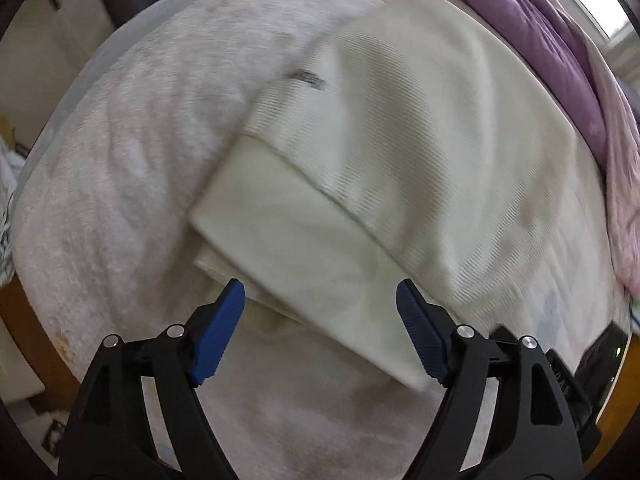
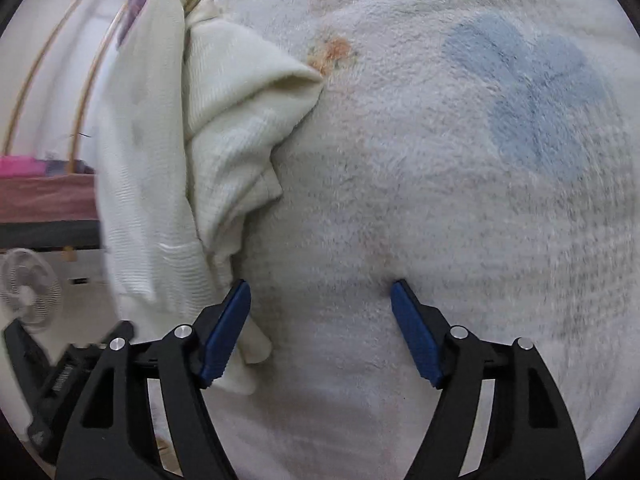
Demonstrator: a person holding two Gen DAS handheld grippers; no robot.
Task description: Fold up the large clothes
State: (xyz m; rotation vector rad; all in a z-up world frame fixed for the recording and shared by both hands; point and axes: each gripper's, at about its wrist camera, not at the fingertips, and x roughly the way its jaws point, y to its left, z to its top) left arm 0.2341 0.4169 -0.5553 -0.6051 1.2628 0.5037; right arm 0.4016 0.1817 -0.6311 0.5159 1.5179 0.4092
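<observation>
A cream ribbed garment [image 1: 400,152] lies folded in layers on a fluffy pale blanket [image 1: 140,152]. My left gripper [image 1: 320,292] is open and empty, hovering just over the garment's near folded edge. In the right wrist view the same cream garment [image 2: 208,140] lies bunched at the left, with a corner pointing right. My right gripper [image 2: 320,292] is open and empty over the bare blanket [image 2: 400,200], its left finger [image 2: 224,336] beside the garment's edge.
A purple quilt [image 1: 560,52] is piled along the far right of the bed. The blanket has a blue flower print [image 2: 532,100] and an orange mark [image 2: 332,52]. A white fan [image 2: 28,292] stands on the floor left. A black object [image 1: 600,352] sits at the right.
</observation>
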